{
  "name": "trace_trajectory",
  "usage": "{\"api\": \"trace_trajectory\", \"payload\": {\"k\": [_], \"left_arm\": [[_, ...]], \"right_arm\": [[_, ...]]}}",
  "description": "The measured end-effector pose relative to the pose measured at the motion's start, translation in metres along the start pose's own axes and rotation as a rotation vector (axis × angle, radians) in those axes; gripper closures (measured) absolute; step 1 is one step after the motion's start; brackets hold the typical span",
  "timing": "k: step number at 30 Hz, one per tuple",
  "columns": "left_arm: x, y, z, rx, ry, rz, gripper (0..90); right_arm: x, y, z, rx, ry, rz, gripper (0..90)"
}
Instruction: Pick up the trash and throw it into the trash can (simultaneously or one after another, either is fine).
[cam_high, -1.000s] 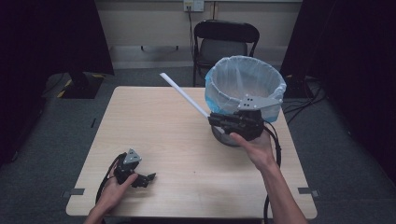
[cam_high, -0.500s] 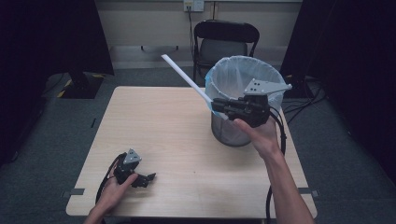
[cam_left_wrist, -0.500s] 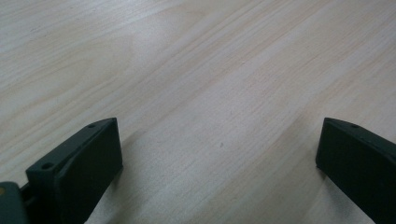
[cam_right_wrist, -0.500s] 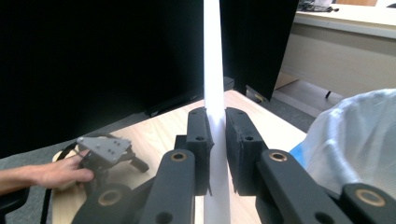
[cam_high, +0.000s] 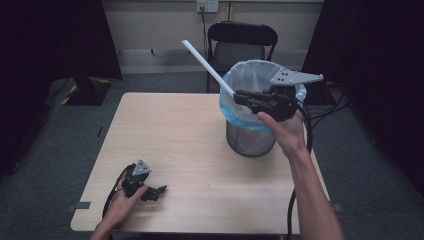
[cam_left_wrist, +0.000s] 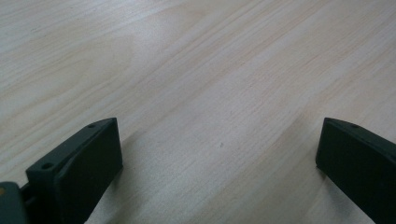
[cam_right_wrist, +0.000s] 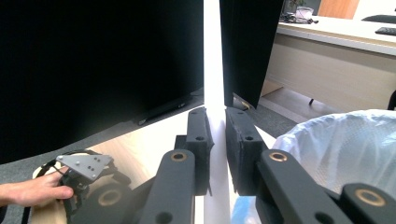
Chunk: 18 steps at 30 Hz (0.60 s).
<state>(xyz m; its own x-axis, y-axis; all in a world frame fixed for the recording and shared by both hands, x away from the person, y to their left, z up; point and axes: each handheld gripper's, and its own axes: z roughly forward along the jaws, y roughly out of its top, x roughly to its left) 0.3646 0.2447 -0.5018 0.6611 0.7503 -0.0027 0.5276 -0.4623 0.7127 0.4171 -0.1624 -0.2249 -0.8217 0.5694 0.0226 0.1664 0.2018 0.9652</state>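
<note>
1. We are seeing the right gripper (cam_high: 239, 95) pinching a long white stick (cam_high: 207, 69) between its two jaws, held up in the air.
2. In the right gripper view, the white stick (cam_right_wrist: 212, 84) is running straight up from between the jaws, and both pads are pressing on its sides.
3. Just past and under those jaws, we are looking at a bin (cam_high: 250, 141) with a light blue bag (cam_high: 239, 116) in it. The bin is standing on the table (cam_high: 185, 135).
4. In the high view, the stick is sticking out away from the bin, up and over the table's far side.
5. The left gripper (cam_high: 156, 190) is lying low on the table, with a hand (cam_high: 121, 205) holding it.
6. In the left gripper view, its jaws are spreading wide apart, with bare wood (cam_left_wrist: 205, 88) between them.
7. Beyond the table, a black chair (cam_high: 242, 45) is standing by the wall.
</note>
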Motion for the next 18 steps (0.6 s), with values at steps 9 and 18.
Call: {"api": "trace_trajectory", "payload": {"k": [9,18], "left_arm": [[0.0,0.0,0.0,0.0,0.0,0.0,0.0],[0.0,0.0,0.0,0.0,0.0,0.0,0.0]], "right_arm": [[-0.014,0.007,0.001,0.007,-0.026,0.018,81.0],[-0.029,0.013,-0.001,0.025,-0.074,0.034,81.0]]}}
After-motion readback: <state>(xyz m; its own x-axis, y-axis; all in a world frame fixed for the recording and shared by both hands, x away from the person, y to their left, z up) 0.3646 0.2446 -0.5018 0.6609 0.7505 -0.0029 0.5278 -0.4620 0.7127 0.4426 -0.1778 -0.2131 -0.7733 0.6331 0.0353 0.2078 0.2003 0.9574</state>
